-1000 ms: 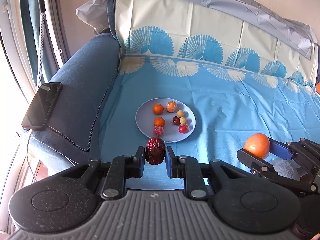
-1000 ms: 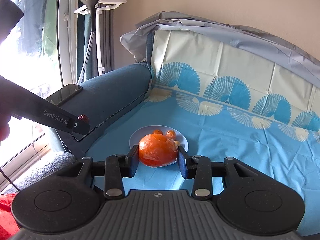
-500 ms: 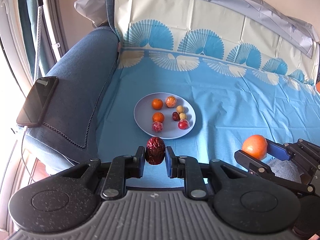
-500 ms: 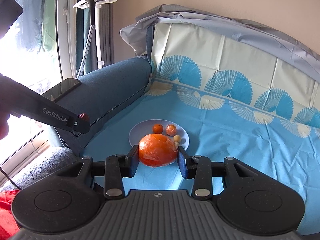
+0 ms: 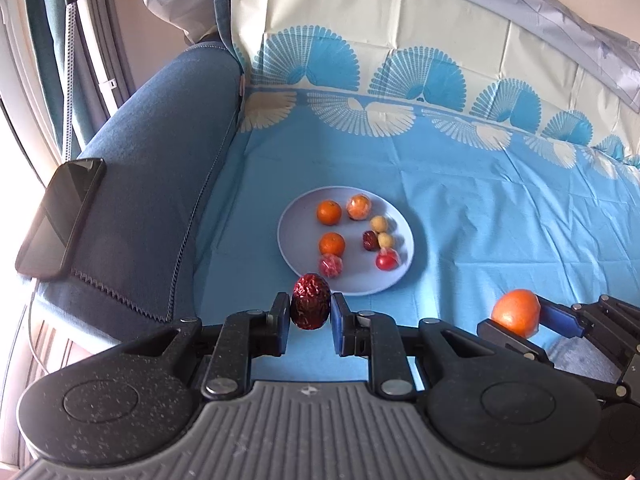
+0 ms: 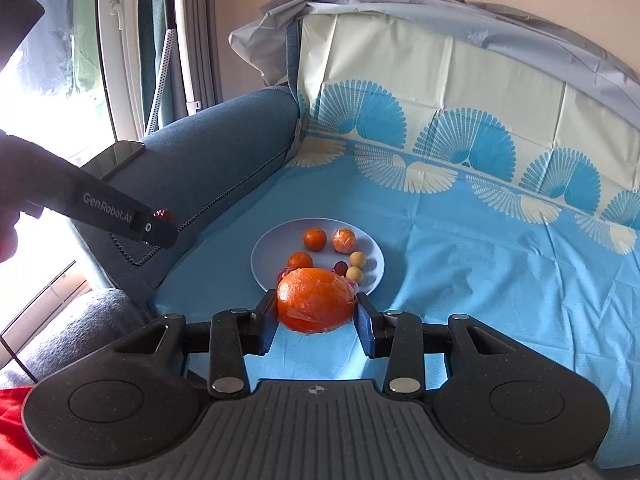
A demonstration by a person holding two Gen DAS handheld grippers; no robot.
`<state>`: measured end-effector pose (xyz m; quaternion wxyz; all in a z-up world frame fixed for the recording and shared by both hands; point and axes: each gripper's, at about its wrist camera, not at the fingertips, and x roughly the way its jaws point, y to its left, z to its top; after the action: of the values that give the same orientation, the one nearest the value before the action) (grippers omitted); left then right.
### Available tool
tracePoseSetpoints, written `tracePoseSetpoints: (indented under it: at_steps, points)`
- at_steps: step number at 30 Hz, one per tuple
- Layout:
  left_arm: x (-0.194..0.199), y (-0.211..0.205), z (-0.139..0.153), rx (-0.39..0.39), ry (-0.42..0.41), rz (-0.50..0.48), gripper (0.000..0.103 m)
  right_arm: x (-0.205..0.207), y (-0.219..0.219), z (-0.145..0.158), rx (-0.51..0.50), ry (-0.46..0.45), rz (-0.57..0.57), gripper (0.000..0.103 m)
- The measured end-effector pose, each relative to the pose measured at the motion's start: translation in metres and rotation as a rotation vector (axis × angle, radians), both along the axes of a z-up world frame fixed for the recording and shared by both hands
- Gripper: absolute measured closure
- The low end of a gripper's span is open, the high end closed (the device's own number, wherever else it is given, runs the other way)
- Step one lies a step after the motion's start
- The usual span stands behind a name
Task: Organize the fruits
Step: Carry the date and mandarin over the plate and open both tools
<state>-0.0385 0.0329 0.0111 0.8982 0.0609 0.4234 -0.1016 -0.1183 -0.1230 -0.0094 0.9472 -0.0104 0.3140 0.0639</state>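
Left claw: the left claw (image 5: 311,312) is closed snugly on a wrinkled dark red date (image 5: 311,306), pinched across its middle so it sits upright between the pads, just short of the plate's near rim.
Right claw: and the right claw (image 6: 317,312) is clamped wider on a wrapped orange (image 6: 316,299), gripped at its broad sides, likely so the slick film can't slip.
Plate: the pale plate (image 5: 400,216) lies on the blue sheet (image 5: 480,208) over the sofa seat, already carrying small oranges, two yellowish balls and red fruits.
Open room: bare patches show at the plate's middle and near rim, a tight fit for the big orange, I'd say!
Edges: the sofa arm (image 5: 160,152), with a phone (image 5: 60,216) resting on it, walls the left side; wide sheet lies free on the right.
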Motion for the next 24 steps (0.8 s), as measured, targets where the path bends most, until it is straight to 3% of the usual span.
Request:
tracePoseSetpoints:
  at_steps: [8,15,24]
  points:
    - [0.068,-0.019,-0.026,0.01,0.023,-0.046,0.08,0.068,-0.002,-0.026,-0.004,0.041,-0.007,0.061]
    - [0.133,-0.037,-0.071,0.029,0.088,-0.077,0.08,0.129,-0.003,-0.06,0.002,0.1,-0.002,0.061]
    - [0.187,-0.05,-0.129,0.064,0.157,-0.105,0.08,0.184,-0.001,-0.105,-0.012,0.185,0.031,0.061]
